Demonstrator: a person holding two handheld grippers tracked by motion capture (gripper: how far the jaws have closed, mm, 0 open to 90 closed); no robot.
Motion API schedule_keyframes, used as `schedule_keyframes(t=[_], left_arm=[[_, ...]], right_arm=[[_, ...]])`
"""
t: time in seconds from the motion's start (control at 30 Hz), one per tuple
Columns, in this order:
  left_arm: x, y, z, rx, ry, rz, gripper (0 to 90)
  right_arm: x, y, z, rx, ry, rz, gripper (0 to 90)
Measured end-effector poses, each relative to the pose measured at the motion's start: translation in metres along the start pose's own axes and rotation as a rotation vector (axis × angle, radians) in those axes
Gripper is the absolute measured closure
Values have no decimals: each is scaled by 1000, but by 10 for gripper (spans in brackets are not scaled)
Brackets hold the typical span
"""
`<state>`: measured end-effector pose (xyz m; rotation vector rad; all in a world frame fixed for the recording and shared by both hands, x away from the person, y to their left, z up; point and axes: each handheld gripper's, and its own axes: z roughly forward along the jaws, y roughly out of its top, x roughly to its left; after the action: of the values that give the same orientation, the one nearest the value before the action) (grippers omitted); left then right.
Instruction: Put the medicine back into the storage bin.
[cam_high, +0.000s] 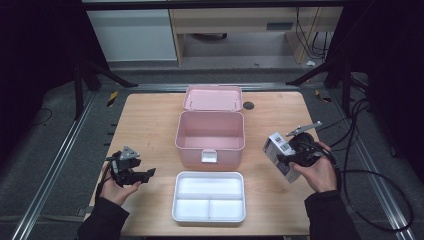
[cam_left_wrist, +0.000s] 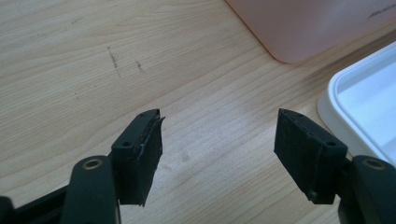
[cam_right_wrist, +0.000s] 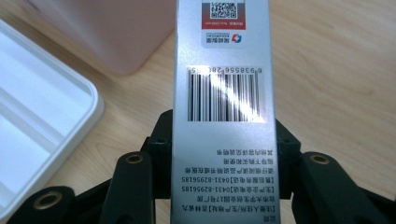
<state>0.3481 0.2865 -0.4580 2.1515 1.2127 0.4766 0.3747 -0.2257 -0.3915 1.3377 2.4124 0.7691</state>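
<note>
At the table's right side, the right gripper (cam_high: 289, 156) is clamped on a small carton (cam_high: 278, 149), held off the wood (cam_high: 150, 120) in the person's right hand (cam_high: 316, 172). In the right gripper view the carton (cam_right_wrist: 219, 93) runs up the middle of the frame btwn both jaws, pads pressed on its two sides; its silver face shows a barcode, a QR code on a red patch above it, and lines of small print lower down. In the high view the carton sits tilted, just right of the pink box (cam_high: 210, 137) and apart from it, w/ table visible beneath.

The pink box stands open near the table's centre, lid (cam_high: 212, 97) swung back behind it, white latch on the front wall. No contents can be made out inside. Just in front of it lies a white tray (cam_high: 208, 196) w/ three compartments: one long at the back, two smaller at the front.

The left gripper (cam_high: 145, 175) is at the table's left side, held in the left hand (cam_high: 117, 187), jaws pointing toward the tray. In the left gripper view its jaws (cam_left_wrist: 217, 154) stand wide apart w/ bare wood btwn them, gripping nothing. A corner of the box (cam_left_wrist: 303, 28) and the tray's rim (cam_left_wrist: 345, 112) show at that view's right.
</note>
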Motion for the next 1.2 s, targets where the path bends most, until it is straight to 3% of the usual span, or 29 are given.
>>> schedule_keyframes(t=[0.37,0.7,0.9,1.2], left_arm=[[-1,-2,5,15,-8,6,324],[-1,-1,4,11,-8,2,331],[1,-1,4,6,-7,-2,334],[1,-2,4,3,-8,-5,336]], right_arm=[[-2,41,-31,-115,-4,-9,558],[12,90,-43,-164,24,-75,558],[24,124,-37,-185,49,-120,558],[41,162,-8,-180,96,-169,558]])
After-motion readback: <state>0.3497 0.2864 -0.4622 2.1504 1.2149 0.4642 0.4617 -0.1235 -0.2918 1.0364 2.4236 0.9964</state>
